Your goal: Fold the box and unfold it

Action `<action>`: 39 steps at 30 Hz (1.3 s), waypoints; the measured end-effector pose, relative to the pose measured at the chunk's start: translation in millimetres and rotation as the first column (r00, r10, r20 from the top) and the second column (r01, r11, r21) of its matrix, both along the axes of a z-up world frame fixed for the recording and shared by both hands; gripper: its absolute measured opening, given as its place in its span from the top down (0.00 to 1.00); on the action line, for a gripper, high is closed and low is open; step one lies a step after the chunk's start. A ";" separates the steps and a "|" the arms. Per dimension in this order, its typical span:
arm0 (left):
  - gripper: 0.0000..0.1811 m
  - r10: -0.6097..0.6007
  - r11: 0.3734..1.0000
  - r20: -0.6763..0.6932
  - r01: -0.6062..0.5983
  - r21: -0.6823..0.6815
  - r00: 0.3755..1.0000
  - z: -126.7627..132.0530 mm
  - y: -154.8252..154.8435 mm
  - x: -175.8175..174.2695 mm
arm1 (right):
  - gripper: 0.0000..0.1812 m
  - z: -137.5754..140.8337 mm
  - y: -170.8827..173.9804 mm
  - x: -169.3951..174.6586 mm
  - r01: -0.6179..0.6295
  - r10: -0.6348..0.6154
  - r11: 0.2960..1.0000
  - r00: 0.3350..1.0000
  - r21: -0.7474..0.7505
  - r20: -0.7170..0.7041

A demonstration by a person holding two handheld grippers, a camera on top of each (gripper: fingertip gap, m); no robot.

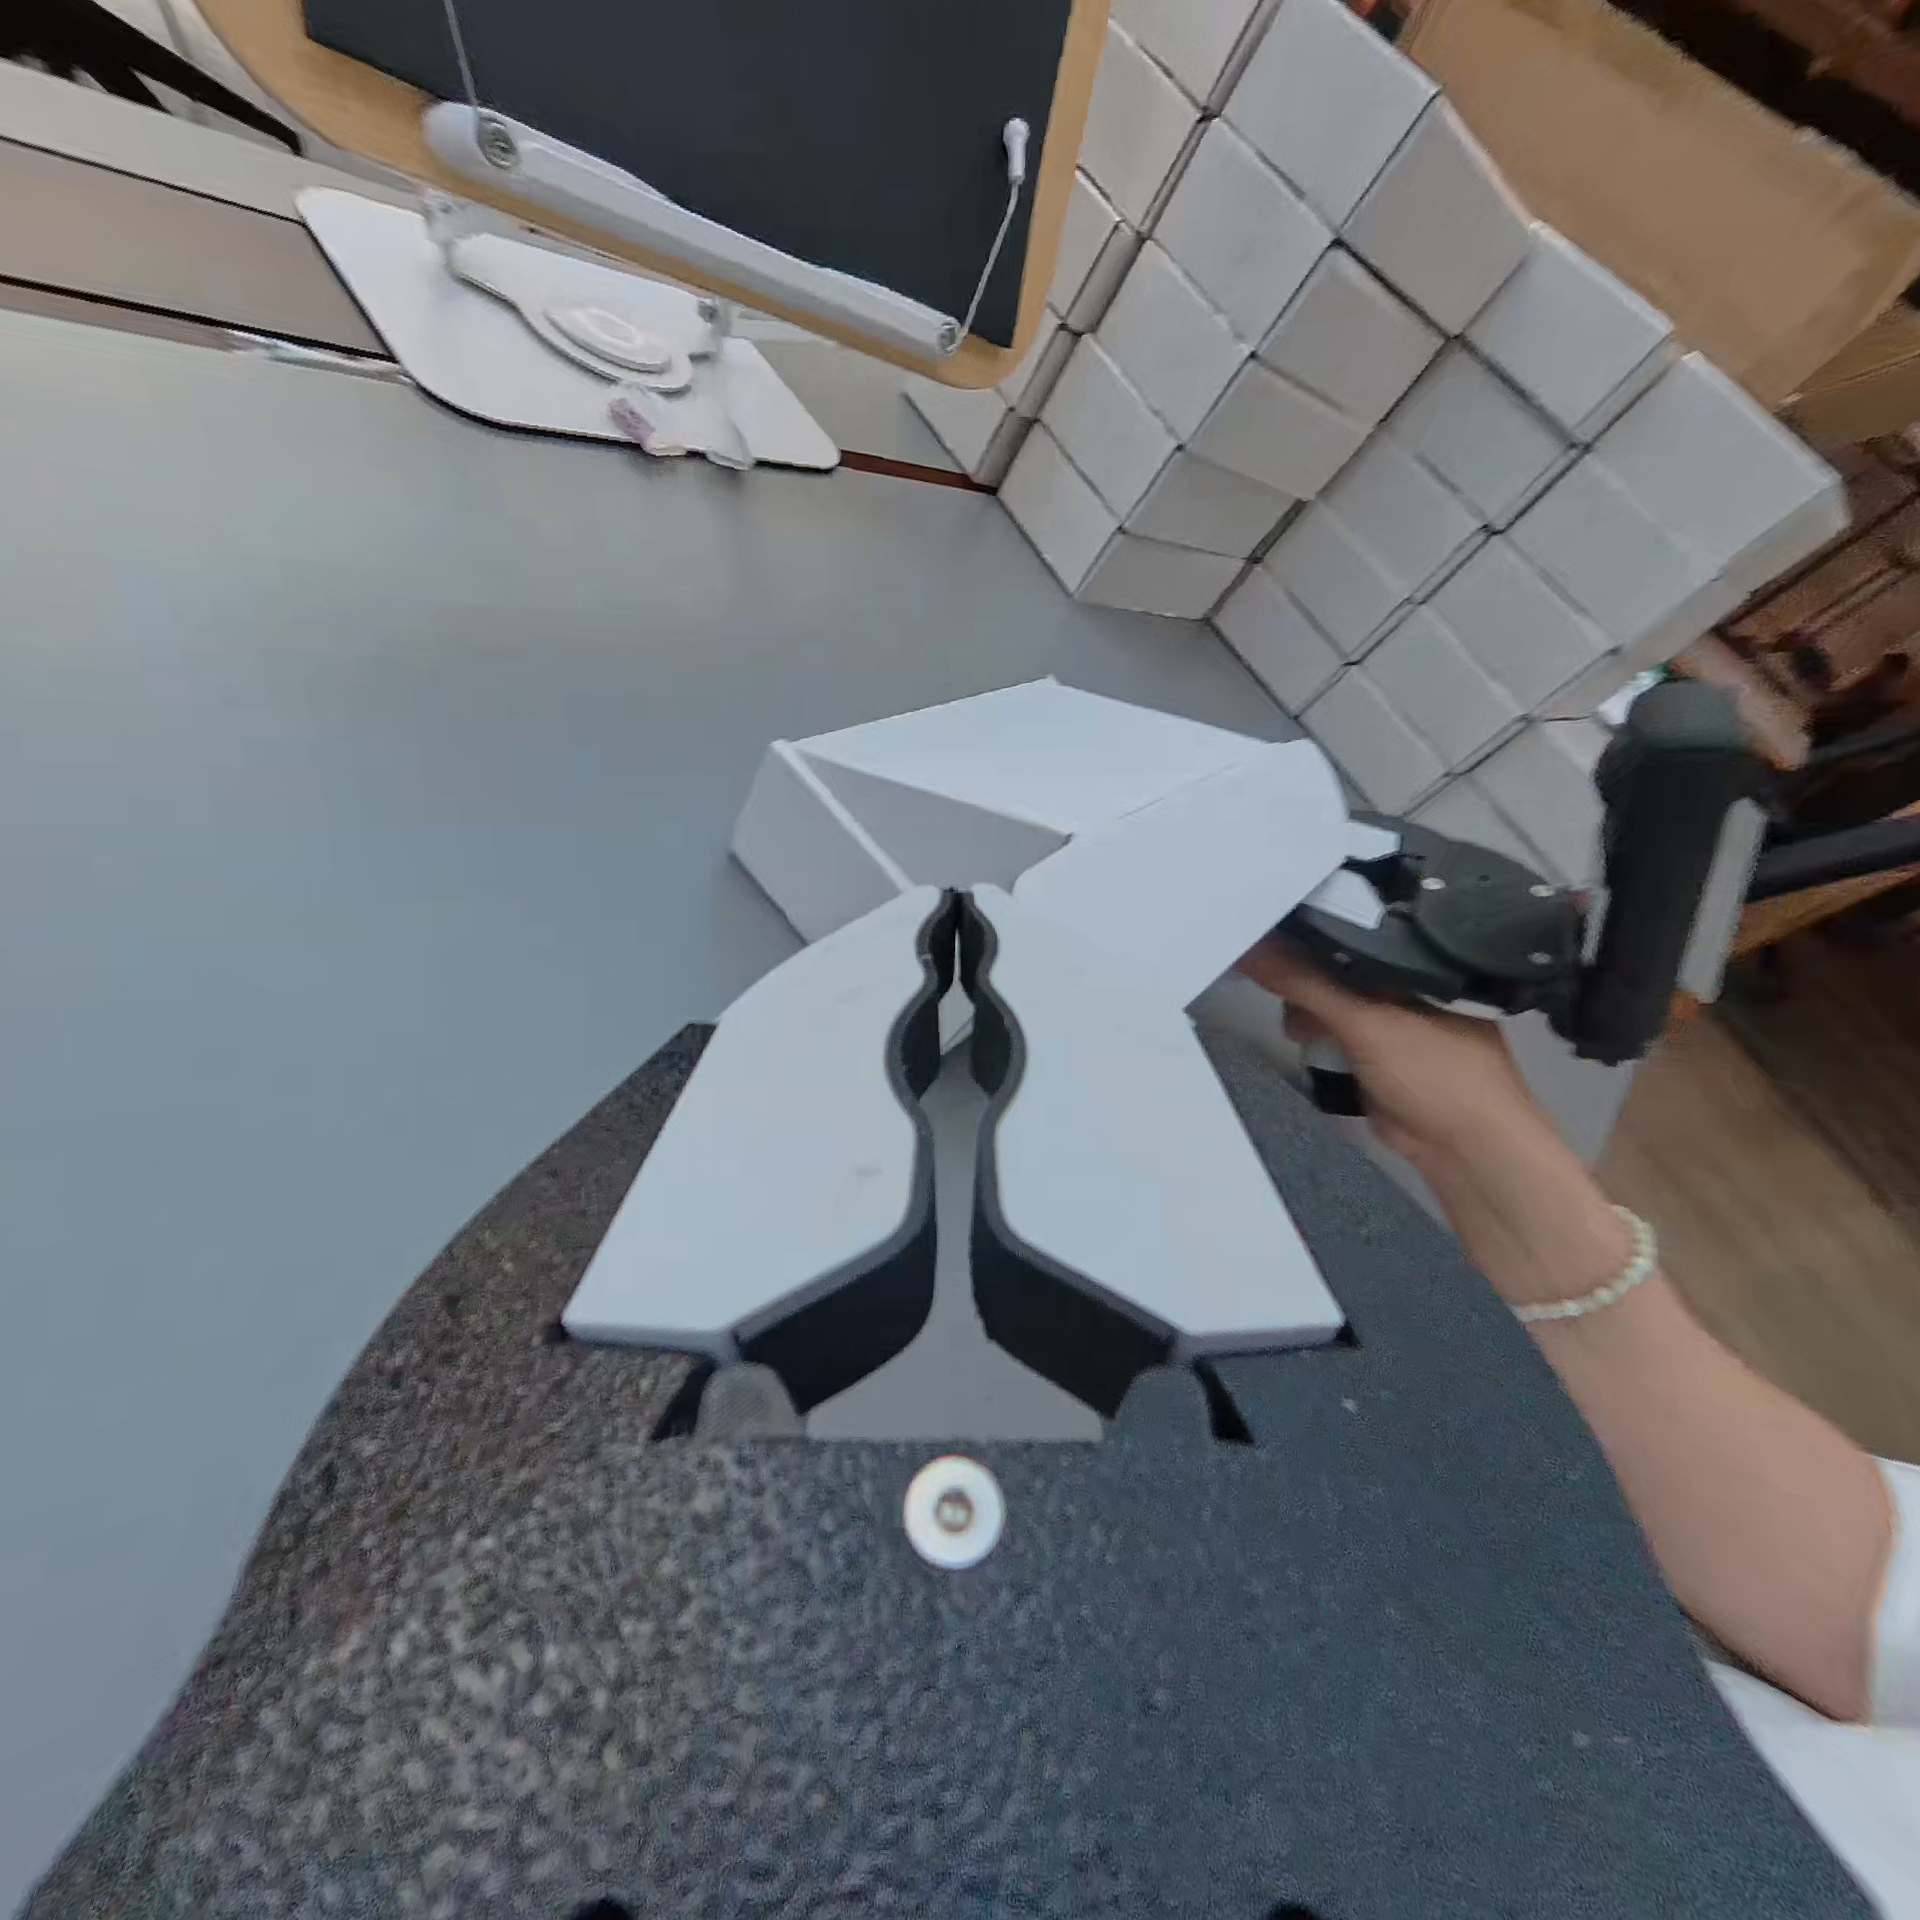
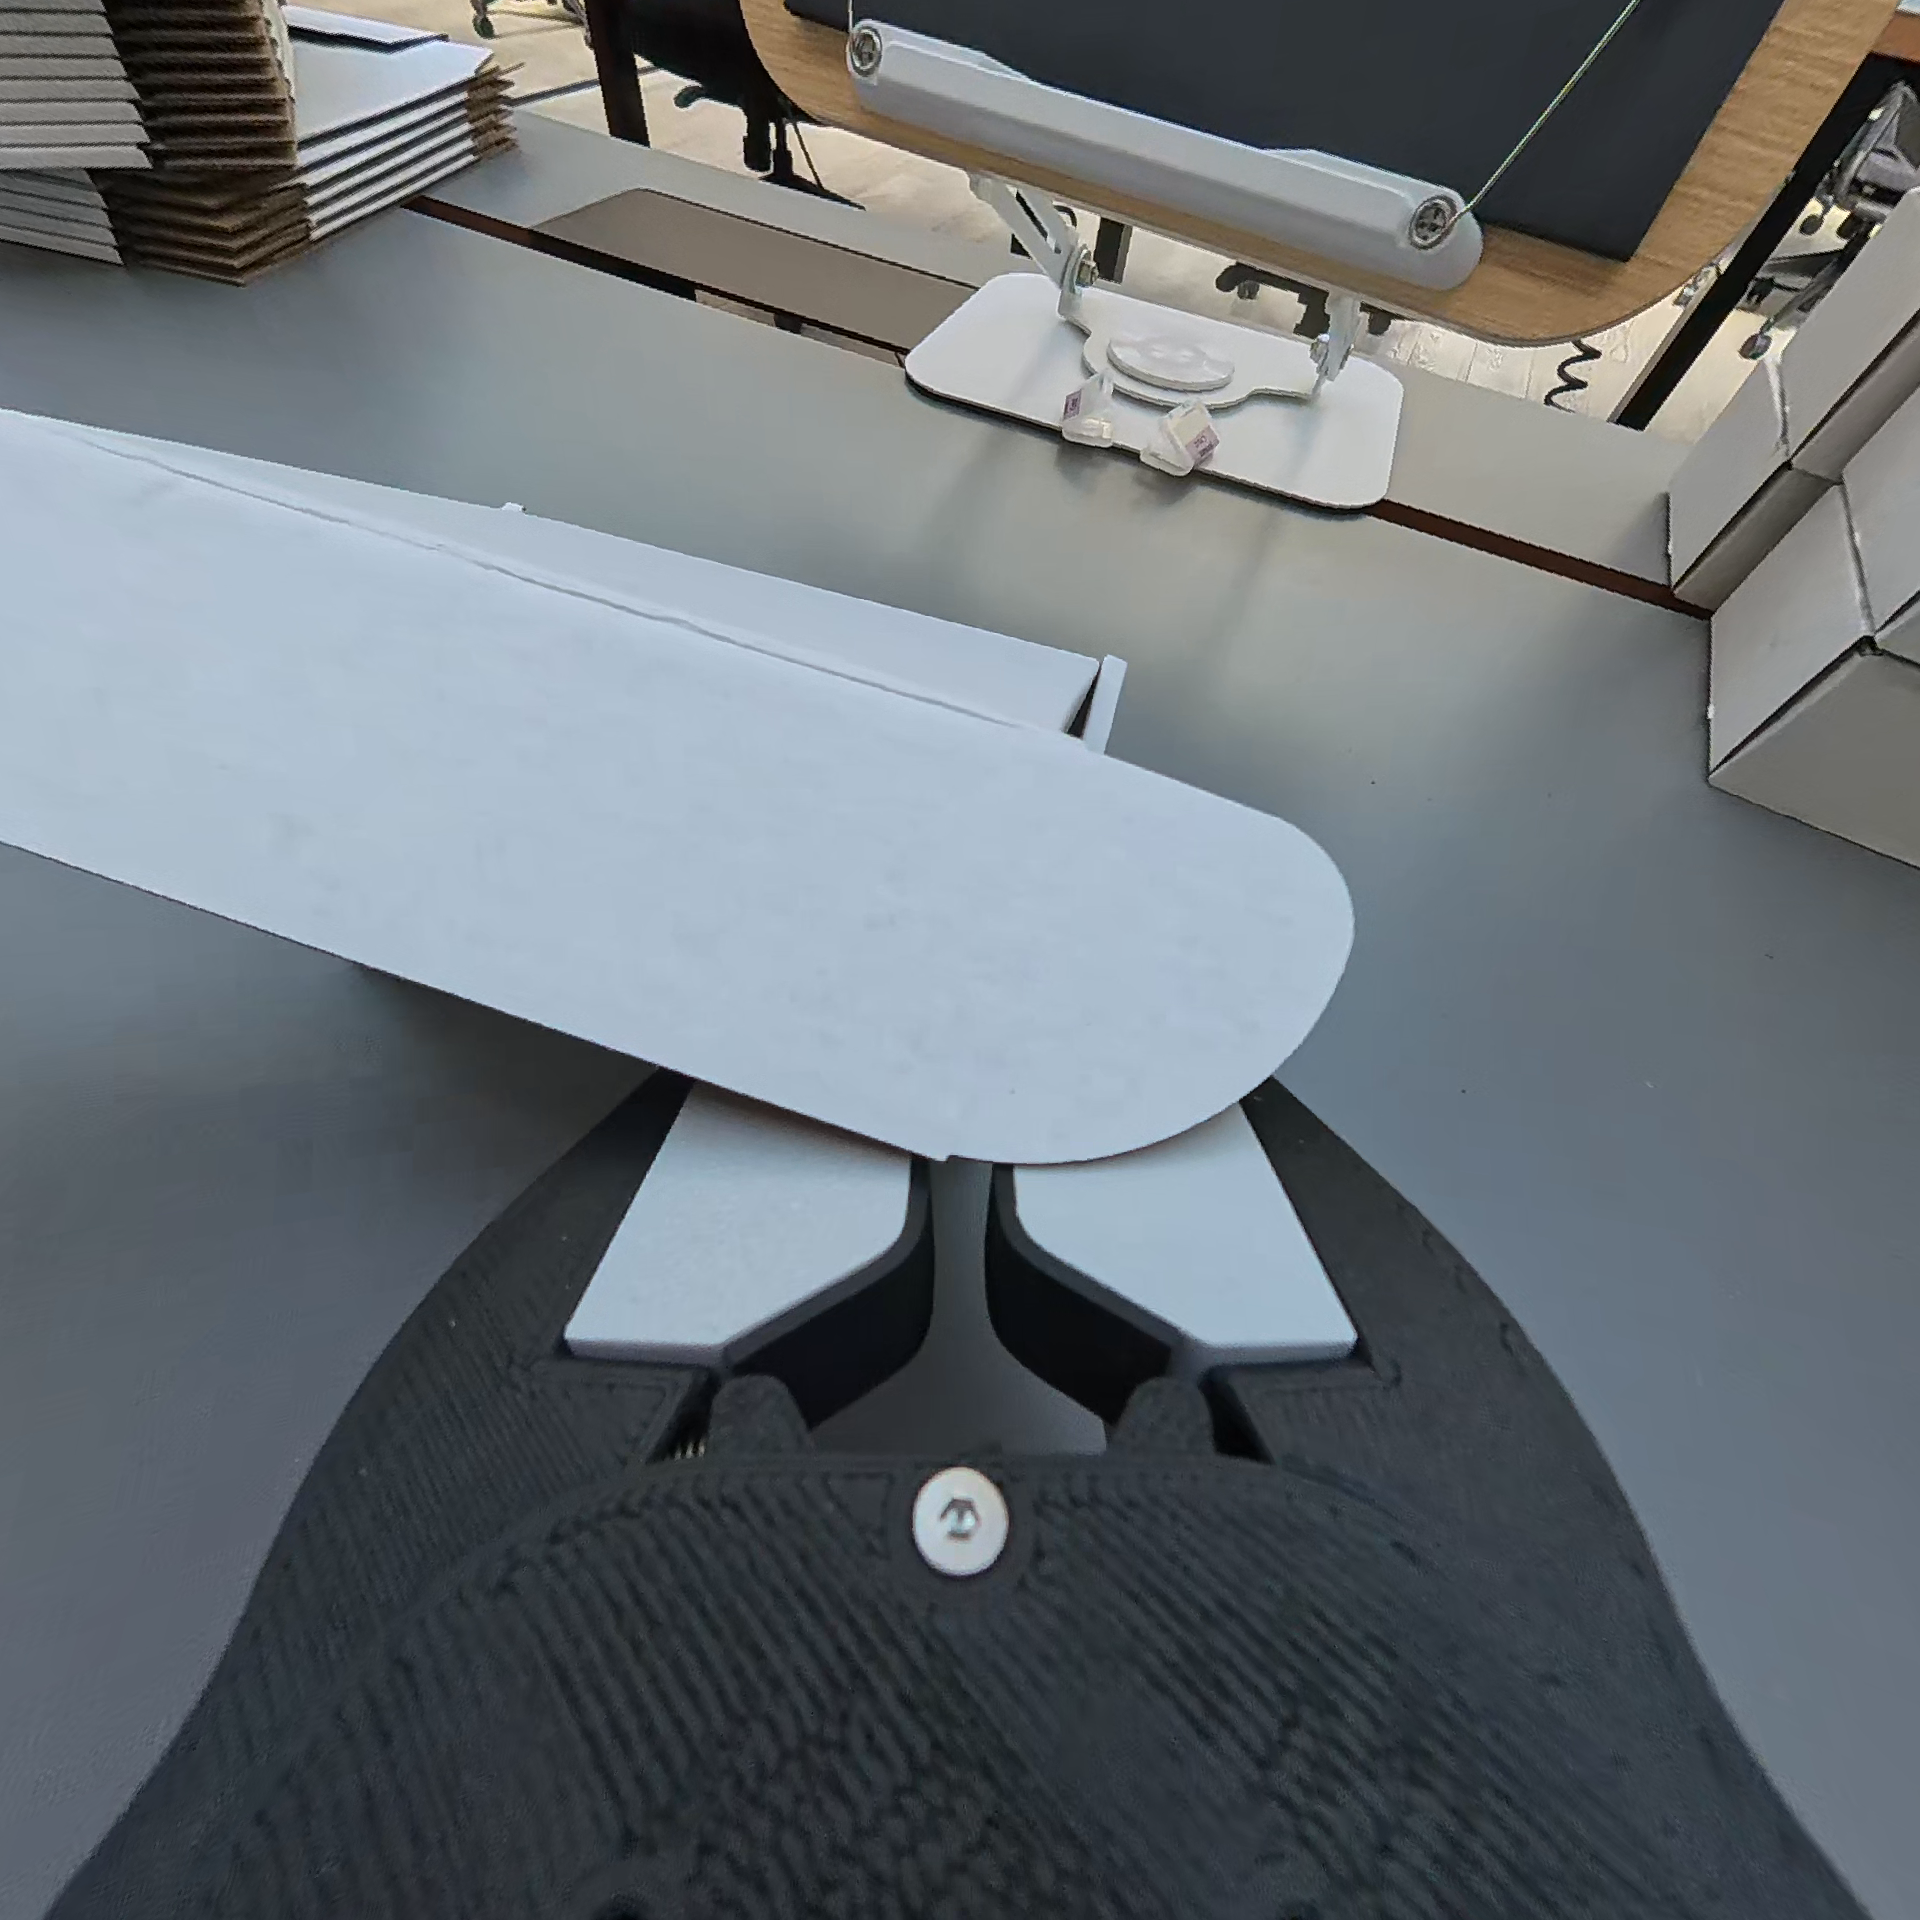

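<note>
White cardboard box lies partly folded on the grey table, in front of the monitor stand and beside the wall of stacked white boxes. Left gripper: fingers drawn together until the tips nearly touch, tips at the box's near edge; a thin piece of card seems to sit between them, but whether it is actually pinched cannot be told. Right gripper comes in from the side of the box nearer the stacked boxes, held by a hand with a bead bracelet on the wrist. In the right wrist view a long rounded flap of the box lies over this gripper's fingers and hides the tips; the visible finger bases stand close together, so its opening and grip cannot be told. A pile of flat cardboard sheets lies well beyond the box, to the side of the monitor stand.
</note>
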State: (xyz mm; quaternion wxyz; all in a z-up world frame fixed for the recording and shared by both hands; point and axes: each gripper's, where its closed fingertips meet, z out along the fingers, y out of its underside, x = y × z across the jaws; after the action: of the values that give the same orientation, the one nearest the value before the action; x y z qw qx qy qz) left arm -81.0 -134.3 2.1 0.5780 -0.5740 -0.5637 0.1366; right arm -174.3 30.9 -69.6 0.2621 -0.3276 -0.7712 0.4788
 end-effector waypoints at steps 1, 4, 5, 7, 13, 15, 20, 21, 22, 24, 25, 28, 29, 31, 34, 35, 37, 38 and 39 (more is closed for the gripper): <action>1.00 -0.074 0.995 0.018 0.073 0.075 0.997 11.2 6.4 -4.4 | 0.98 0.1 0.1 0.0 -0.001 0.001 1.000 1.000 -0.002 0.001; 1.00 -0.352 0.908 0.035 0.332 0.255 0.935 35.9 39.0 -18.7 | 0.98 0.2 0.3 0.3 -0.005 0.005 1.000 1.000 -0.003 0.001; 1.00 -0.423 0.871 0.057 0.389 0.300 0.904 37.6 48.1 -24.6 | 0.98 0.1 0.3 0.3 -0.005 0.005 1.000 1.000 -0.002 0.000; 1.00 -0.462 0.861 0.159 0.399 0.316 0.872 24.1 53.2 -44.4 | 0.98 0.1 0.4 0.5 -0.006 0.006 1.000 1.000 0.006 -0.006; 1.00 -0.494 0.859 0.389 0.366 0.359 0.777 -22.9 54.8 -71.1 | 0.98 0.7 0.9 1.6 -0.029 0.029 1.000 0.999 0.006 -0.014; 1.00 -0.484 0.870 0.430 0.367 0.329 0.762 -37.3 55.7 -70.3 | 0.97 1.2 1.3 4.0 -0.057 0.057 0.998 0.998 0.004 -0.016; 1.00 -0.463 0.886 0.433 0.388 0.255 0.773 -49.0 57.7 -66.7 | 0.88 4.1 10.0 25.6 -0.179 0.179 0.984 0.983 0.019 -0.033; 1.00 -0.452 0.892 0.437 0.398 0.213 0.778 -51.4 58.4 -65.3 | 0.86 4.1 15.4 31.3 -0.193 0.195 0.980 0.980 0.035 -0.037; 1.00 -0.438 0.898 0.447 0.405 0.172 0.780 -54.5 59.0 -63.7 | 0.84 1.0 21.9 37.7 -0.212 0.214 0.975 0.977 0.065 -0.023; 1.00 -0.401 0.908 0.469 0.408 0.091 0.787 -62.0 59.7 -62.3 | 0.76 -9.1 39.4 46.9 -0.224 0.224 0.963 0.974 0.147 0.016; 1.00 -0.387 0.910 0.474 0.409 0.060 0.791 -64.0 60.4 -62.0 | 0.74 -13.9 49.1 52.0 -0.236 0.234 0.953 0.972 0.189 0.032; 1.00 -0.348 0.904 0.492 0.425 -0.049 0.798 -71.4 61.5 -61.0 | 0.79 -13.9 77.0 61.6 -0.238 0.232 0.947 0.971 0.215 0.051; 1.00 -0.336 0.902 0.489 0.425 -0.078 0.805 -72.0 61.4 -61.2 | 0.84 -8.1 82.1 63.9 -0.243 0.236 0.953 0.970 0.182 0.061; 1.00 -0.323 0.898 0.481 0.425 -0.117 0.815 -72.6 61.4 -60.9 | 0.92 21.9 77.3 64.1 -0.271 0.271 0.962 0.963 0.036 0.011; 1.00 -0.318 0.895 0.468 0.424 -0.139 0.825 -72.9 61.4 -61.1 | 1.00 64.9 54.2 55.8 -0.357 0.349 0.928 0.933 -0.104 -0.092; 1.00 -0.317 0.895 0.464 0.423 -0.141 0.827 -72.9 61.4 -61.2 | 1.00 64.6 43.5 53.8 -0.406 0.403 0.911 0.913 -0.076 -0.054; 1.00 -0.316 0.897 0.458 0.420 -0.142 0.831 -73.0 61.6 -60.9 | 1.00 54.8 24.1 42.4 -0.464 0.464 0.886 0.885 0.002 0.041; 1.00 -0.314 0.898 0.454 0.417 -0.144 0.834 -72.9 61.6 -60.8 | 1.00 51.0 15.3 36.8 -0.481 0.478 0.876 0.874 0.019 0.081; 1.00 -0.312 0.898 0.451 0.415 -0.149 0.837 -72.9 61.6 -60.8 | 1.00 48.4 6.1 32.9 -0.502 0.496 0.865 0.860 0.019 0.116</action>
State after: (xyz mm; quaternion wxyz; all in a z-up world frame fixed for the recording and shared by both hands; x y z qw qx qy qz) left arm -141.8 -72.7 -70.7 0.3860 -0.7524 -0.5326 -0.0343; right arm -141.4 36.9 -21.2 0.0954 -0.1356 -0.8540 0.4932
